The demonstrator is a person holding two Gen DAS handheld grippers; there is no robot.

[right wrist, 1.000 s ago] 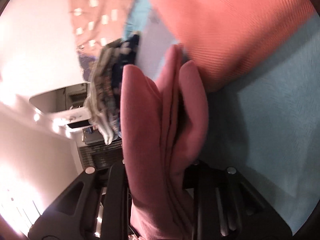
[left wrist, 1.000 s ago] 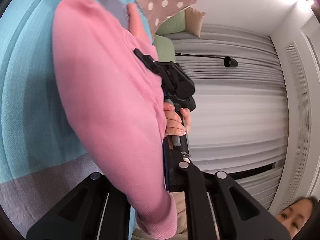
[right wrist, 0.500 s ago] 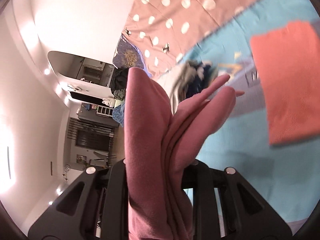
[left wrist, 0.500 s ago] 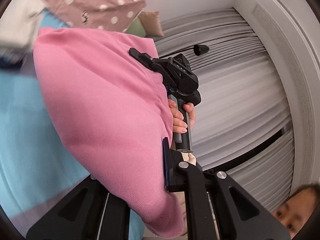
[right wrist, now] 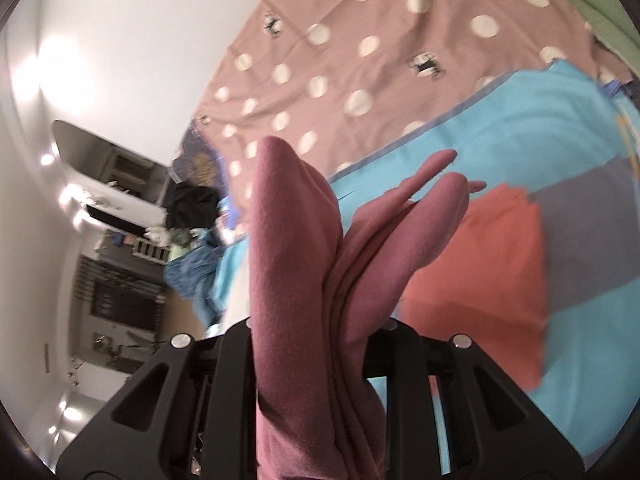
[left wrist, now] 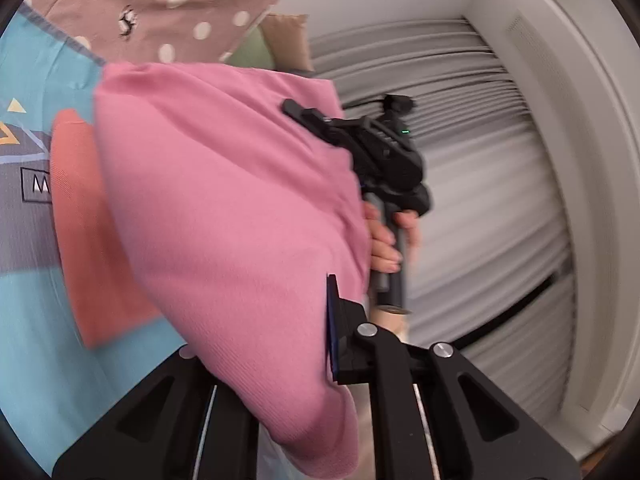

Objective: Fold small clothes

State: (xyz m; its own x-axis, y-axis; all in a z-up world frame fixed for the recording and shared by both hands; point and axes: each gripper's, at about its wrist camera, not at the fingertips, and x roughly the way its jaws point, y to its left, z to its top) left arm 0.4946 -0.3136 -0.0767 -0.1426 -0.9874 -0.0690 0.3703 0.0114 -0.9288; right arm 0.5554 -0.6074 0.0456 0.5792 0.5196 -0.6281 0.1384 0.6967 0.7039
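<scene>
A pink ribbed garment (left wrist: 224, 208) hangs in the air, stretched between both grippers above the bed. My left gripper (left wrist: 308, 364) is shut on one edge of it. The cloth bulges over the left finger and hides it. My right gripper (right wrist: 320, 344) is shut on the other edge, where several folded layers of the pink garment (right wrist: 304, 256) stand up between the fingers. In the left wrist view the right gripper (left wrist: 304, 114) shows from the side, with a person's hand (left wrist: 384, 240) on its handle. A folded orange garment (right wrist: 488, 268) lies flat on the blue blanket (right wrist: 540, 120) below.
A brown polka-dot sheet (right wrist: 380, 48) covers the bed beyond the blanket. A heap of dark and blue clothes (right wrist: 192, 240) sits at the bed's far end. Grey curtains (left wrist: 480, 200) and green and tan pillows (left wrist: 276, 44) lie behind the right gripper.
Both grippers have lifted the pink garment up and across the bed. The orange garment now shows under it in both views. The person's face has left the left wrist view.
</scene>
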